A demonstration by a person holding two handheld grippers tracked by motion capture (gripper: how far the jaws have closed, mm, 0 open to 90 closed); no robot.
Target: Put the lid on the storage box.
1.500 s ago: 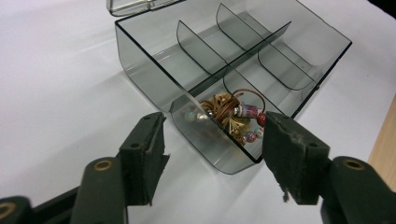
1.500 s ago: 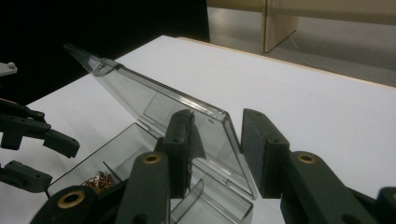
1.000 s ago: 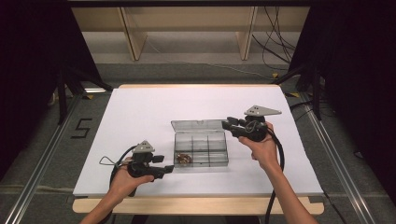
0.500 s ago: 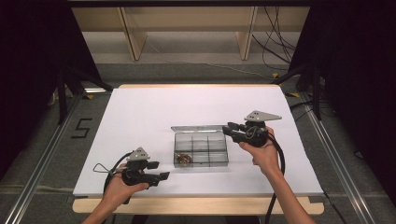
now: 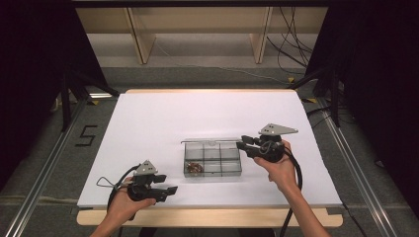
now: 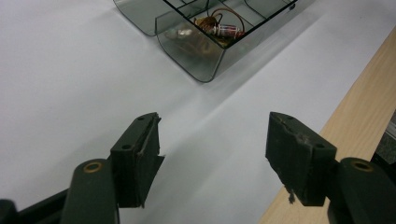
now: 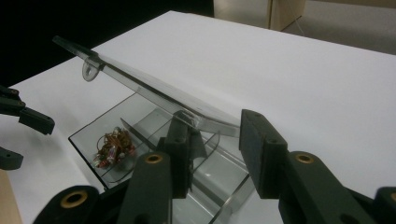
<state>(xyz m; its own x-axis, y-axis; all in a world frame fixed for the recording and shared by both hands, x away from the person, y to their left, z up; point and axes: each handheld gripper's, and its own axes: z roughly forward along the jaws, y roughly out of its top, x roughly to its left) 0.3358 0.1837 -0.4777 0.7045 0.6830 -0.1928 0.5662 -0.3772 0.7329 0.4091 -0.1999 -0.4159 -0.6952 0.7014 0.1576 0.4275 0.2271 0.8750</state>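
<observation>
A clear compartment box (image 5: 232,171) lies at mid-table with its lid (image 5: 210,142) raised. One front compartment holds a tangle of small wired parts (image 5: 196,168). My right gripper (image 5: 243,143) is at the box's right end, open, and the lid's corner (image 7: 205,119) lies between its jaws, resting on the left finger (image 7: 180,149). My left gripper (image 5: 167,184) hovers near the table's front edge, left of the box, open and holding nothing. In the left gripper view the gripper (image 6: 212,140) faces the box's corner (image 6: 196,51) and the parts (image 6: 219,29).
White sheet covers the table (image 5: 163,123), with a wooden strip (image 5: 207,217) along the front. Wooden shelving legs (image 5: 141,34) and cables (image 5: 291,44) stand beyond the far edge. A floor mark "5" (image 5: 86,135) lies left of the table.
My left gripper has drawn back from the box toward the front left edge. The right gripper and the lid have come slightly lower.
</observation>
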